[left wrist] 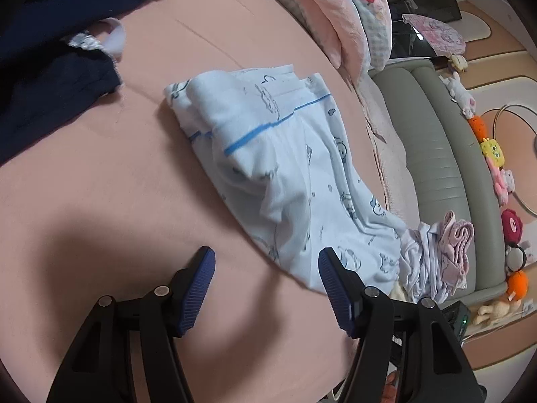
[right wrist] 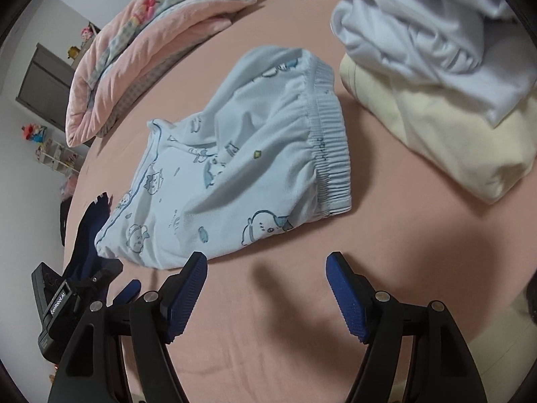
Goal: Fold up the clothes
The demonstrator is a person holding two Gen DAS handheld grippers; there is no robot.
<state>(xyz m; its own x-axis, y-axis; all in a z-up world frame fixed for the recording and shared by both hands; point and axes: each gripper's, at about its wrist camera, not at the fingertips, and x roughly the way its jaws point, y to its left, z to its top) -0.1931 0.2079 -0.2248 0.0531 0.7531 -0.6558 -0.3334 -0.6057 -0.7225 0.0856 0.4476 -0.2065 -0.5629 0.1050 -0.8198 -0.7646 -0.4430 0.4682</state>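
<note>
A pale blue printed pyjama garment lies crumpled on the pink bed sheet. In the right wrist view the same garment shows its elastic waistband on the right side. My left gripper is open just over the garment's near corner; its right finger overlaps the hem and nothing is pinched. My right gripper is open above bare sheet, its left finger close to the garment's near edge. One blue fingertip of the left gripper shows at the lower left of the right wrist view.
Dark navy clothes lie at the far left. A folded pink quilt sits at the bed's far side. White clothes rest on a cream folded cloth. A grey-green bench holds plush toys and lilac clothes.
</note>
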